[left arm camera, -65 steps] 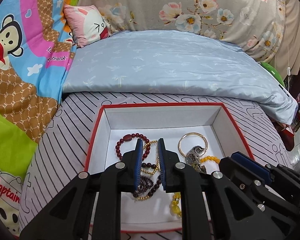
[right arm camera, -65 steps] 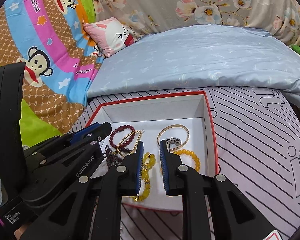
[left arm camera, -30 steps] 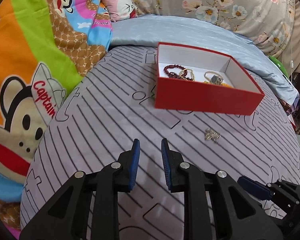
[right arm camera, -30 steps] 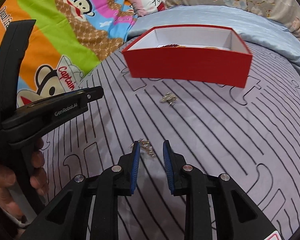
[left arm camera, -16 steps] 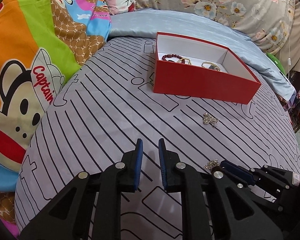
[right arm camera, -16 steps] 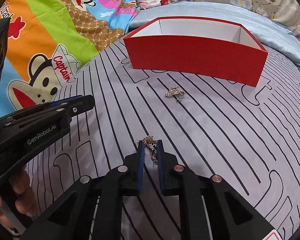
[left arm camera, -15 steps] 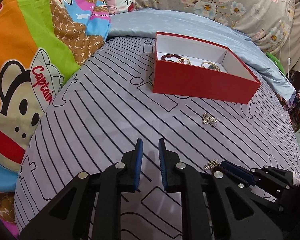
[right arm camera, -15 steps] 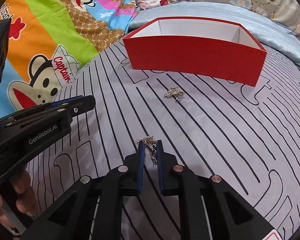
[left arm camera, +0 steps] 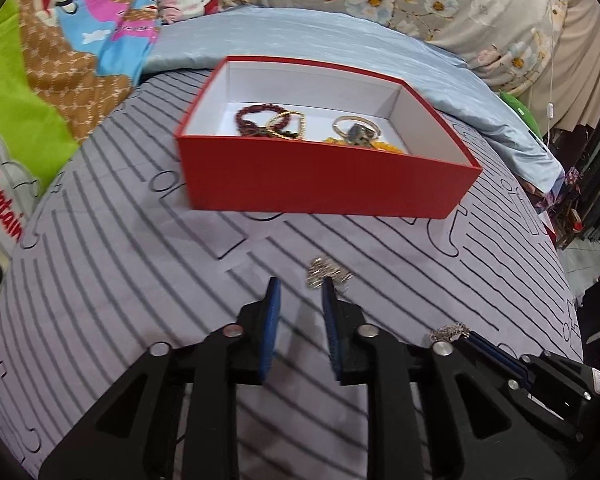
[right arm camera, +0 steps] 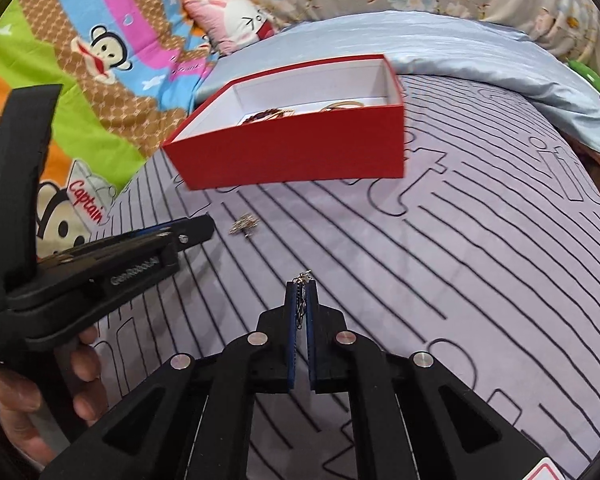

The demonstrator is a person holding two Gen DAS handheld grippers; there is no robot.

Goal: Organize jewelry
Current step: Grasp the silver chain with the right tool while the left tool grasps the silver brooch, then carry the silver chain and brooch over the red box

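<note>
A red box with white lining stands on the striped grey bedcover; inside lie a dark red bead bracelet, a gold bangle and yellow beads. My left gripper hovers low over the cover, its jaws opening with nothing between them. A small silver jewelry piece lies just ahead of its right fingertip. That silver piece shows beside the left gripper in the right wrist view. My right gripper is shut on a thin silver chain, in front of the red box.
A pale blue duvet lies behind the box, with a cartoon-print blanket on the left and a pink cushion beyond. A person's hand holds the left gripper. The bed drops off at the right edge.
Both grippers have moved forward toward the red box. The left jaws have widened and now sit right by the silver piece. The right gripper stays shut on the chain, which is off the cover.
</note>
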